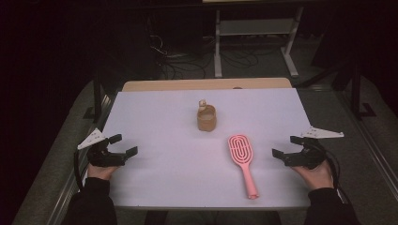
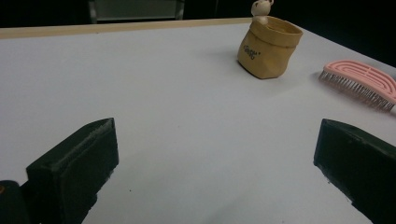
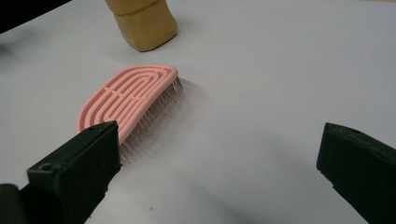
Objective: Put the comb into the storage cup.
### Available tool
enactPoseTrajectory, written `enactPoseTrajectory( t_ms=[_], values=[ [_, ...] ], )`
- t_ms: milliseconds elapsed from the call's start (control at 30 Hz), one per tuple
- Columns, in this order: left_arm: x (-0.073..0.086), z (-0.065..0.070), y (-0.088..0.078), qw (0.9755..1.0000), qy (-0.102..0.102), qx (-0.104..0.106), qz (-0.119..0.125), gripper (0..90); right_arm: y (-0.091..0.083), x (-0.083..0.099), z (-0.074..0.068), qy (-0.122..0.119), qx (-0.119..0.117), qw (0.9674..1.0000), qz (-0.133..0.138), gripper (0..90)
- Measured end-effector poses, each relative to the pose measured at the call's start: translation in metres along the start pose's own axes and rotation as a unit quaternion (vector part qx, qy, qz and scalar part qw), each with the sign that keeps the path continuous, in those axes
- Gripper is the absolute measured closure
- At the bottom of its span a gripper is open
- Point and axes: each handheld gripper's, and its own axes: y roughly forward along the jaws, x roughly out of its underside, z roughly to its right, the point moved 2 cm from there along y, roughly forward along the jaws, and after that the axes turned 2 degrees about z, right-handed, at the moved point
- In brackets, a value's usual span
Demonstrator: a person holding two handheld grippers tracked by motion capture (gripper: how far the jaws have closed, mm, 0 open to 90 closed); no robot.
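Nearest the high view's camera, the person's dark sleeves and hands are seen entering from the bottom edge, each hand wrapped around a gripper. Beneath them the table (image 1: 155, 187) is covered by a pale sheet, with a strip of bare wood left showing along its far edge.

The left gripper (image 1: 124, 145) is held low over the table's left edge, and its jaws are spread wide with nothing between them; in the left gripper view bare sheet is seen between the two black jaws. The right gripper (image 1: 285, 146) is held over the right edge in the same way, jaws wide apart and empty.

The pink hairbrush (image 1: 243, 161) is laid flat right of centre, bristles down, with its slotted head pointed away from the person and its handle toward the near edge. It is placed near the right gripper but apart from it; in the right gripper view its head (image 3: 126, 100) is seen just beyond the left-hand jaw, not between the jaws.

The small tan pouch (image 1: 206, 118) is stood upright beyond the brush, near the middle of the table, and a small pale figure (image 1: 202, 104) is perched at its rim.
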Motion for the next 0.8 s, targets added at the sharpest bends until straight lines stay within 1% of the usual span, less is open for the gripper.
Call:
enactPoseTrajectory(
  t_ms=[467,633,800],
  values=[
    [-0.0002,0.0002,0.0003,1.0000,0.000,0.000,0.001,0.0,-0.0006,-0.0003,-0.0003,-0.001,0.001,1.0000,0.002,0.0],
    [0.0009,0.0003,0.0022,1.0000,0.000,0.002,-0.006,0.0,0.0000,-0.0007,-0.0009,0.001,0.000,1.0000,0.000,0.0],
    [0.0006,-0.0005,0.0018,1.0000,-0.001,0.002,-0.003,0.0,-0.0011,-0.0028,-0.0020,0.001,0.002,1.0000,0.002,0.0]
  ],
)
